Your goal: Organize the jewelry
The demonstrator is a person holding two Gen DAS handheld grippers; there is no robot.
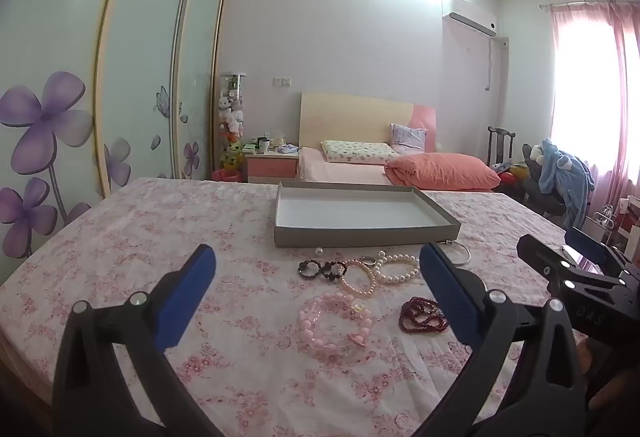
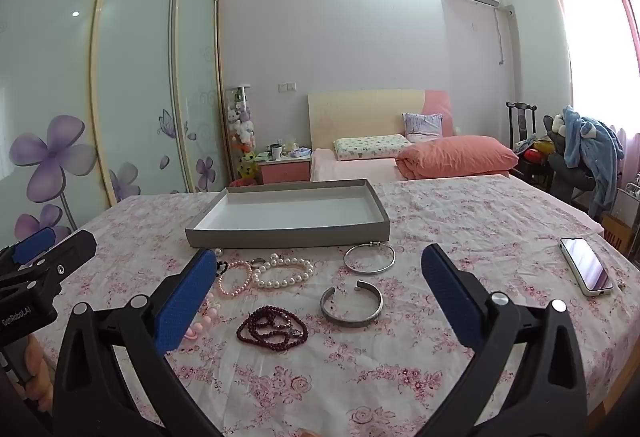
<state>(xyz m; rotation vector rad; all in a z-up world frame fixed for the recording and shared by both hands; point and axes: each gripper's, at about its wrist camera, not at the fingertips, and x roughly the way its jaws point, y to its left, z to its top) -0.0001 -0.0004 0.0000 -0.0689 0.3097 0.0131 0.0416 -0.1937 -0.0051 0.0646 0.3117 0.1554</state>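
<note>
Left wrist view
Left gripper: your jaws are spread wide and pinch nothing; they hang above the worktop, tipped a little downward, so the pile stays in sight between them.
Pink beads: right between your fingers, closest to you, the easiest first pick by my reading.
Dark beads: just beyond the pink ones, touching the pearl loops.
Pearls: beyond and toward your right finger, lying against a smaller pinkish strand.
Red beads: heaped against the inside of your right finger.
Tray: straight ahead past the jewelry, open and with nothing in it, likely set there so each piece travels only a short way forward.
Right gripper: off to your right, level with the pile.

Right wrist view
Right gripper: also spread wide, holding nothing, poised above the cloth.
Cuff: centred between your fingers, lying flat, well placed for this hand.
Bangle: just beyond the cuff, near the tray's front wall.
Red beads: between your fingers, toward the left one.
Pearls: ahead, left of centre.
Tray: ahead and slightly left.
Phone: outside your right finger, apart from the jewelry.
Left gripper: at your far left.
</note>
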